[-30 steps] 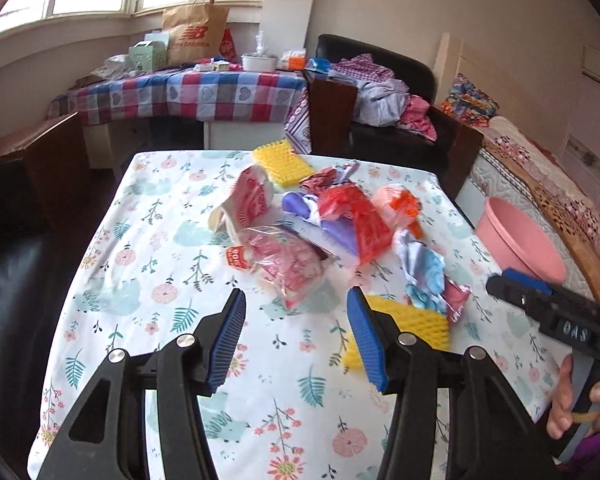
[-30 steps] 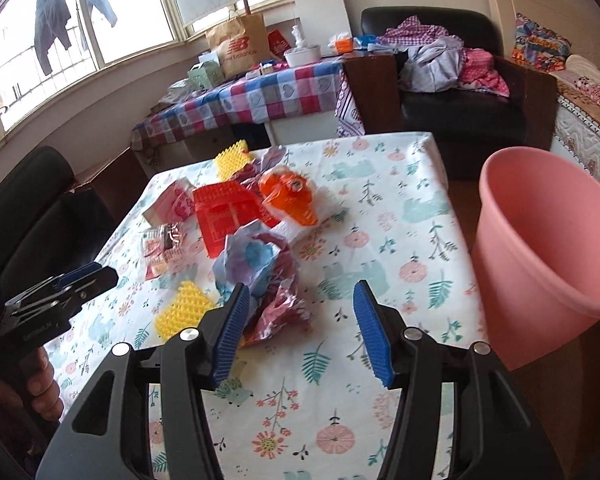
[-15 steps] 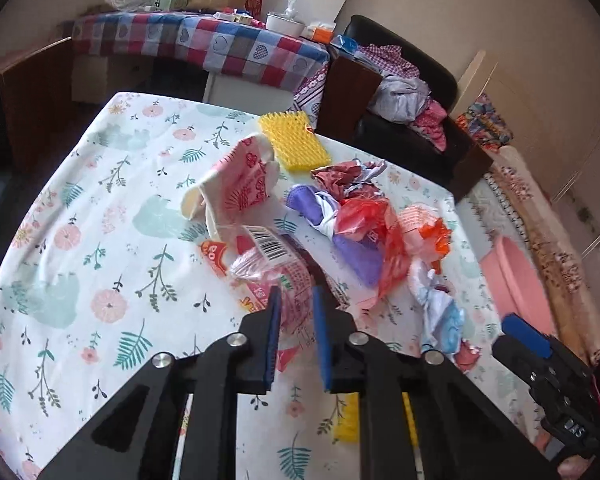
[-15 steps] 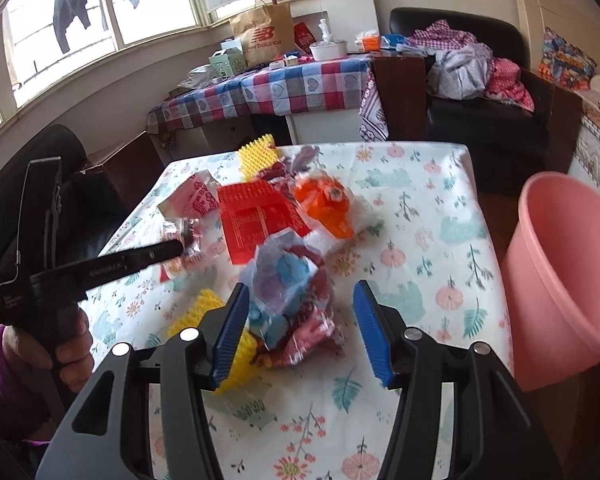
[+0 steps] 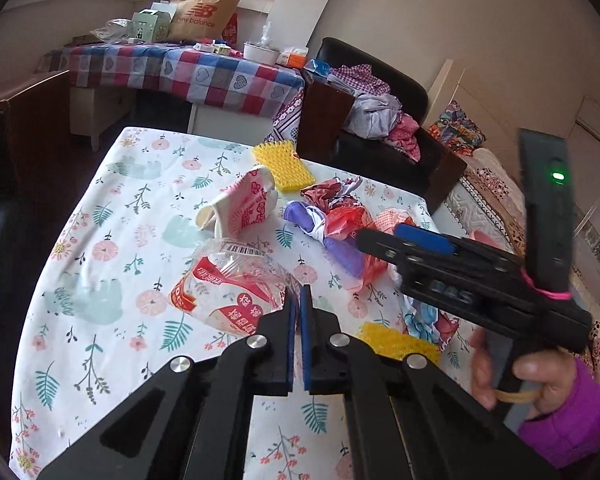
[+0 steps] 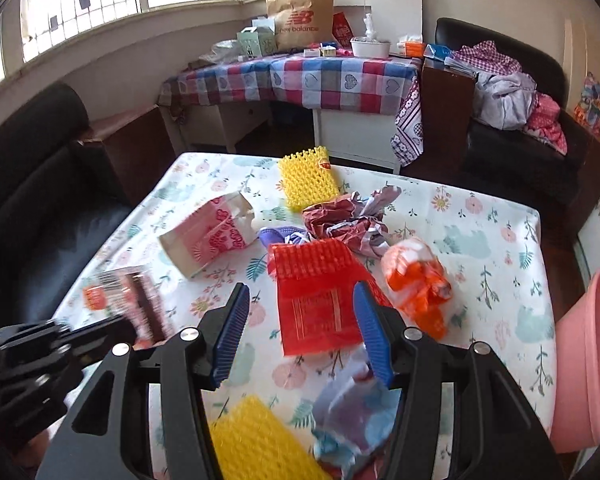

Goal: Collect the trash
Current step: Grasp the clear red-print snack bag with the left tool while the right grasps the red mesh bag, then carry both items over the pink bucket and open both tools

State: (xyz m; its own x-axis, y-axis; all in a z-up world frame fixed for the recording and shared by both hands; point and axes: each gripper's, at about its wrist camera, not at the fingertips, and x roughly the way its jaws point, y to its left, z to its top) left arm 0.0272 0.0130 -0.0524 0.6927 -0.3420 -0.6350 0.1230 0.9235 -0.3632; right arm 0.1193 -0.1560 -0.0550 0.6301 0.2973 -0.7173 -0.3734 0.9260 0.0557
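Trash lies scattered on a table with a floral cloth [image 5: 100, 272]. My left gripper [image 5: 298, 300] is shut on the edge of a clear and red plastic wrapper [image 5: 228, 280], which also shows blurred in the right wrist view [image 6: 128, 300]. My right gripper [image 6: 300, 312] is open and empty above a red mesh bag [image 6: 312, 292], with an orange bag [image 6: 416, 284] to its right. A pink paper bag [image 6: 208, 236], crumpled dark red paper [image 6: 340, 216] and yellow foam nets [image 6: 308, 178] lie further off. The pink bin [image 6: 584, 360] stands at the table's right.
A yellow foam net [image 6: 256, 440] and a blue and white wrapper [image 6: 352, 412] lie under my right gripper. A checked table [image 6: 292, 76] with a paper bag stands behind. A black armchair [image 6: 532, 128] holds clothes. A black sofa [image 6: 24, 184] is left.
My left gripper has closed on the clear and red wrapper and lifted its edge. My right gripper has moved forward over the pile to the red mesh bag, still open.
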